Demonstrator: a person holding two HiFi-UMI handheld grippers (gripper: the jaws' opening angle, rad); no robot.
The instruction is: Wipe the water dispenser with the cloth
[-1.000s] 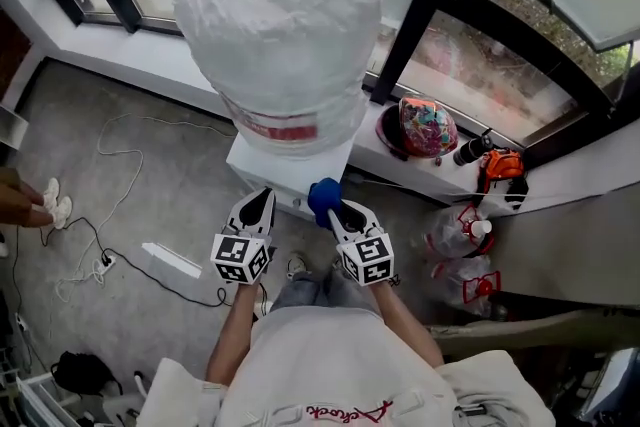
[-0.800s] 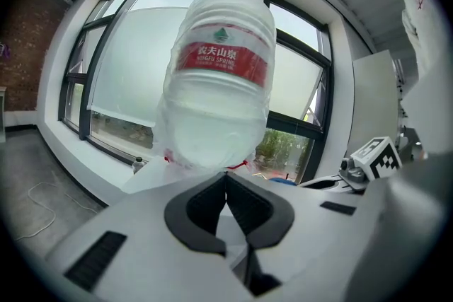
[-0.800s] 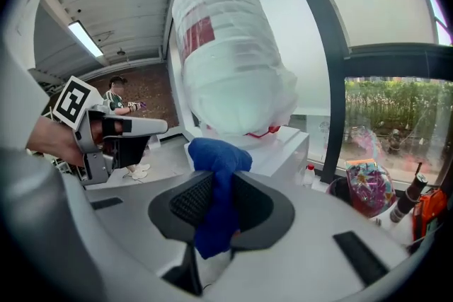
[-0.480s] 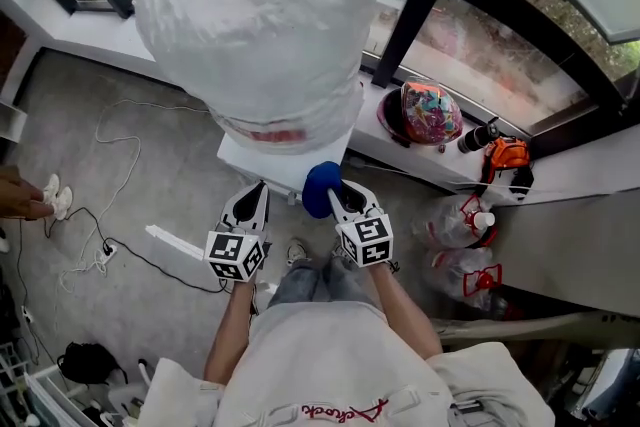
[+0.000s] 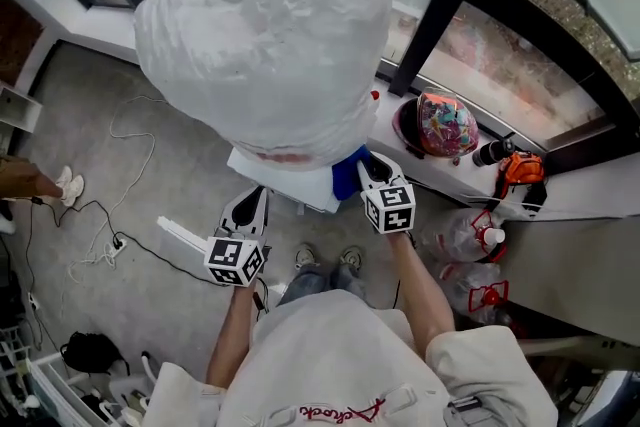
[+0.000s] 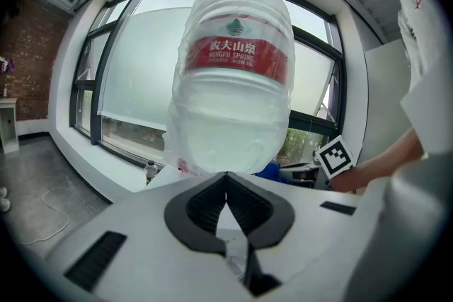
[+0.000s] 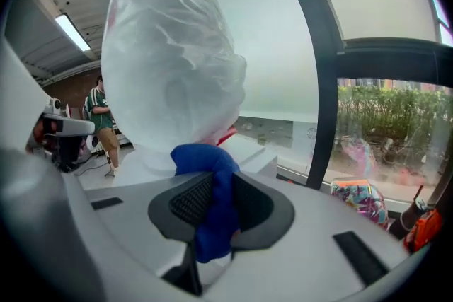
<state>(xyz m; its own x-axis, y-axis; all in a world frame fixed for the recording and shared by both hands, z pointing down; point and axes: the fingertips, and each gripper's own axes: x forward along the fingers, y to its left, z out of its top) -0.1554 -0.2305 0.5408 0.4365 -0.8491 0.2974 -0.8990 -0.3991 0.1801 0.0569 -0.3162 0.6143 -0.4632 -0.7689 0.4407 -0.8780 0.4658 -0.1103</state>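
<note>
Clamping a bunched blue cloth [image 7: 207,160] between its jaws, the right gripper [image 7: 218,189] holds the wad at the right edge of the water dispenser [image 5: 285,177], at the foot of the big bottle [image 5: 265,35] that stands on the dispenser. The cloth seems to lie against the dispenser's white top, though the exact contact cannot be made out. A loose fold of cloth hangs down between the jaw pads.

The left gripper [image 6: 226,184] has its jaws pressed together tip to tip with nothing in them. It points at the dispenser from the front left and stays clear of it.

The bottle is wrapped in crinkled clear film and carries a red label band. On the window sill to the right of the dispenser lies a colourful helmet [image 5: 447,125], with an orange and black object [image 5: 512,170] farther right. On the grey floor to the left of the dispenser, a thin cable [image 5: 120,155] trails in loops.
</note>
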